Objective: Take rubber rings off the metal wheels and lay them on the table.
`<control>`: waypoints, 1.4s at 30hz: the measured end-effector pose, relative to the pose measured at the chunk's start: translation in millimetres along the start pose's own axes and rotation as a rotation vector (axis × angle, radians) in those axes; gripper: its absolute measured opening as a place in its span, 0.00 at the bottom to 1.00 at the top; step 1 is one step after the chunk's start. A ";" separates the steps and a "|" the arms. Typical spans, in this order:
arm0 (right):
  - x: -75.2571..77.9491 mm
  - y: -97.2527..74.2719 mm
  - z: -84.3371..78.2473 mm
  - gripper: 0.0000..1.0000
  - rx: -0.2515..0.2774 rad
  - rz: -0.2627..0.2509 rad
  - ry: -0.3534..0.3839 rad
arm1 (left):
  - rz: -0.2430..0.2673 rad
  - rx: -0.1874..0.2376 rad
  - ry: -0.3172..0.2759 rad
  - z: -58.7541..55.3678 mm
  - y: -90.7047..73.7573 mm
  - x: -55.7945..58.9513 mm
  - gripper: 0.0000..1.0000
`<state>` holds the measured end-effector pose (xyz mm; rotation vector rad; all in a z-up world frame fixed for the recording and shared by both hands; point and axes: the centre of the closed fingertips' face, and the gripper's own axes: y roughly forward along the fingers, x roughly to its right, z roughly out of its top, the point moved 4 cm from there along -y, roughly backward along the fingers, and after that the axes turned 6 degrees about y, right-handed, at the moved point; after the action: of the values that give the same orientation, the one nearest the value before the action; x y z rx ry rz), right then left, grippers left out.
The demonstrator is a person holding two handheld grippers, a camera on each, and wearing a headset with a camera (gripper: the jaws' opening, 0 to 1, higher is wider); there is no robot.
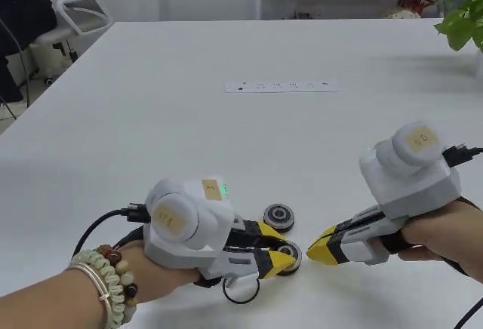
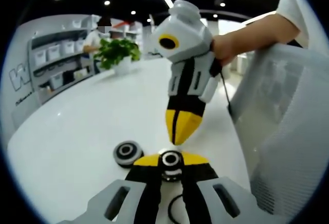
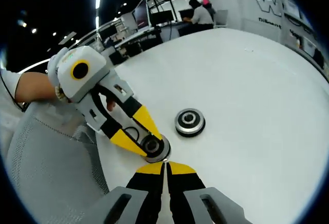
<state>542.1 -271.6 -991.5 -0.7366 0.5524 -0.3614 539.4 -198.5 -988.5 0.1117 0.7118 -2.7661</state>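
Now the left hand-held gripper (image 1: 282,249) is clamped on a small metal wheel (image 1: 290,254), with one yellow jaw on each side. The wheel sits low on the white worktop (image 1: 226,133). It is held tight like that so it cannot roll or slip while the other tool works on it. The right hand-held gripper (image 1: 320,250) has its jaws pressed together into one thin point. That point is aimed at the rim of the held wheel, touching it or just beside it; I cannot tell which. A thin point is good for getting under a rubber ring, so I think that is why the jaws are together. A second wheel (image 1: 278,216) lies flat just beside the held one, and nothing touches it. It has a dark band round its edge, so its ring is probably on. A thin black loop (image 1: 241,293) lies on the worktop under the left hand-held gripper. It looks like a ring already taken off, but part of it is hidden. Whether the held wheel has a ring on is too small to tell. The next move needs a gentle push, since a hard one could knock the wheel out of the jaws.
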 end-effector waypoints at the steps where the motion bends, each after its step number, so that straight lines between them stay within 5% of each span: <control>1: -1.7 0.9 0.7 0.04 0.005 0.010 -0.012 | 0.000 0.000 0.000 0.0 0.0 0.0 0.14; 8: -7.2 10.3 -3.2 0.21 -0.010 0.014 -0.109 | 0.001 0.000 -0.003 0.2 -0.1 -0.3 0.14; 16: -10.7 16.3 2.5 0.27 0.036 0.008 -0.175 | 0.001 0.000 -0.003 0.0 -0.2 -0.4 0.14; 42: -1.9 10.5 0.1 0.00 0.022 -0.031 -0.189 | 0.018 -0.004 -0.017 -1.0 -1.7 -2.2 0.14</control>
<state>541.9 -263.4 -998.3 -0.7496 0.3584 -0.3217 541.0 -196.0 -988.2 0.0933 0.7082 -2.7450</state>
